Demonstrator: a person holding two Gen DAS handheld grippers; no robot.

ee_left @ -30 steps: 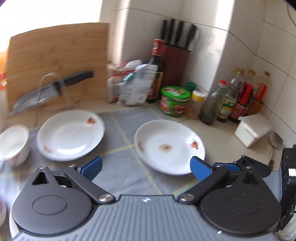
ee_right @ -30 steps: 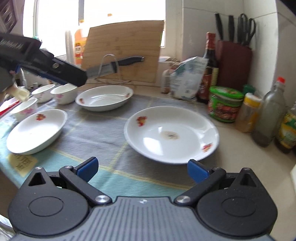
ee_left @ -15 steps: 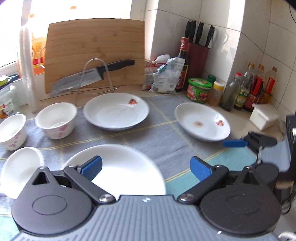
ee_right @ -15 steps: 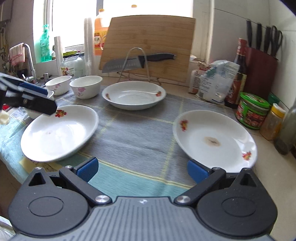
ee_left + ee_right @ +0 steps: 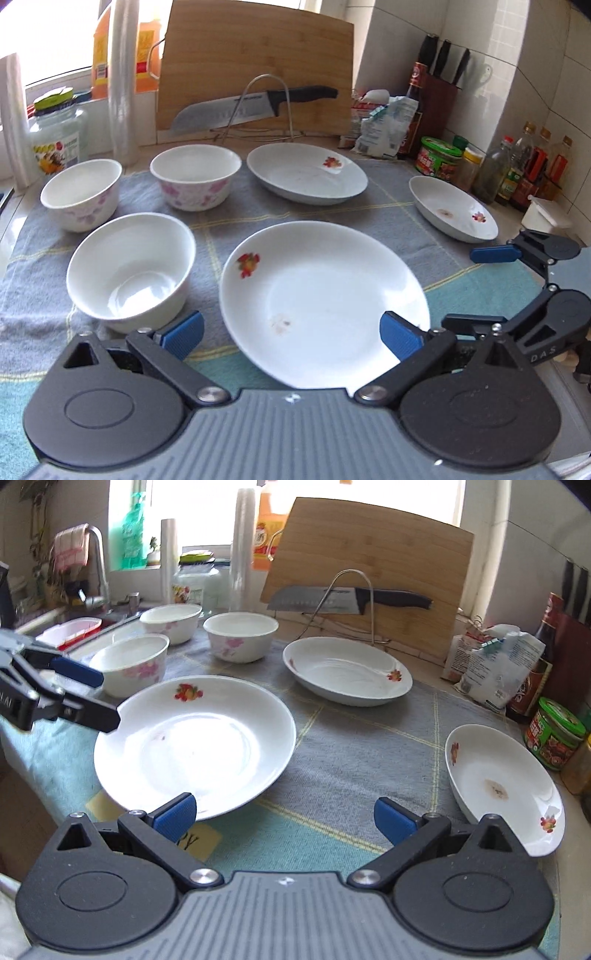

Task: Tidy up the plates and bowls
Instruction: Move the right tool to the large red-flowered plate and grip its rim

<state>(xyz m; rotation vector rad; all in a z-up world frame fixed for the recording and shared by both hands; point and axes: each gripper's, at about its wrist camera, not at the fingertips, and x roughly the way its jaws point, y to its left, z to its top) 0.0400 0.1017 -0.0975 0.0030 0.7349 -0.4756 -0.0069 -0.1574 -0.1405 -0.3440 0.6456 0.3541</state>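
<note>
Three plates and three bowls are seen spread over a checked cloth (image 5: 369,206) on a kitchen counter. The left gripper (image 5: 291,334) is held low over the near plate (image 5: 321,295), its blue fingers spread wide and nothing gripped between them. The right gripper (image 5: 284,818) is likewise held released and empty above the cloth, between the near plate and the right plate (image 5: 506,782), which is tilted at the cloth's edge. A far plate (image 5: 306,173) is set behind, just before a knife (image 5: 255,107) rested on a wire stand against a cutting board (image 5: 255,62). A plain bowl (image 5: 129,266) is placed just left of the near plate, with two flowered bowls (image 5: 195,175) (image 5: 81,194) behind it. Sauce bottles (image 5: 528,166) and a green-lidded jar (image 5: 439,157) are lined along the tiled wall.
</note>
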